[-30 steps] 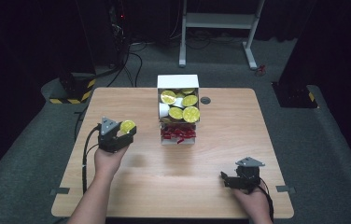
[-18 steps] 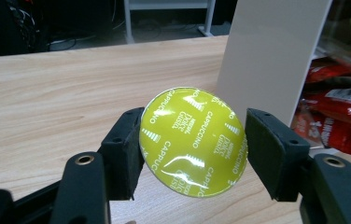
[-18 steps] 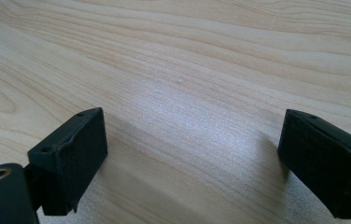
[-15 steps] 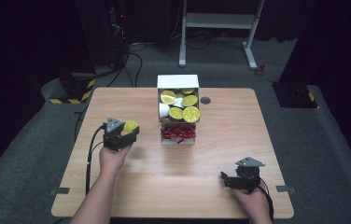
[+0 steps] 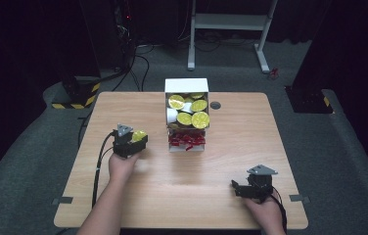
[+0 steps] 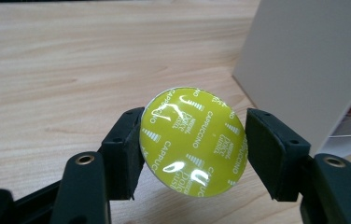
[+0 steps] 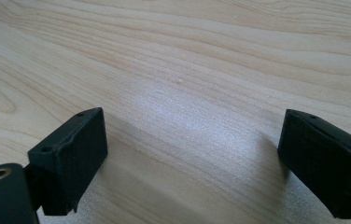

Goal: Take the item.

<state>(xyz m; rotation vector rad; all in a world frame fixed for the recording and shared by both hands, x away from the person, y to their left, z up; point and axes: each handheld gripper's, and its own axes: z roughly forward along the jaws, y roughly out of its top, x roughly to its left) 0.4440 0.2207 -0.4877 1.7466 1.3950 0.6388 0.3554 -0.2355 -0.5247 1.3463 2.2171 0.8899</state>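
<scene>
Now the left gripper (image 5: 138, 139) pinches a yellow capsule (image 6: 193, 141) between its jaws, low over the table (image 5: 123, 112), just left of the white box (image 5: 187, 86). Inside the box lie more capsules (image 5: 192, 111). Far right, the right gripper (image 5: 238, 188) rests on the table with its jaws spread wide, holding nothing

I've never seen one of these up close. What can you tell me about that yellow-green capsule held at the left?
The capsule has a round, glossy yellow-green foil lid printed all over with white "CAPPUCCINO" lettering and small striped cup marks. Its lid faces the camera, slightly tilted. The left hand-held gripper clamps it by the rim, one black pad on each side, holding it above the wooden table, just left of a white box.
</scene>
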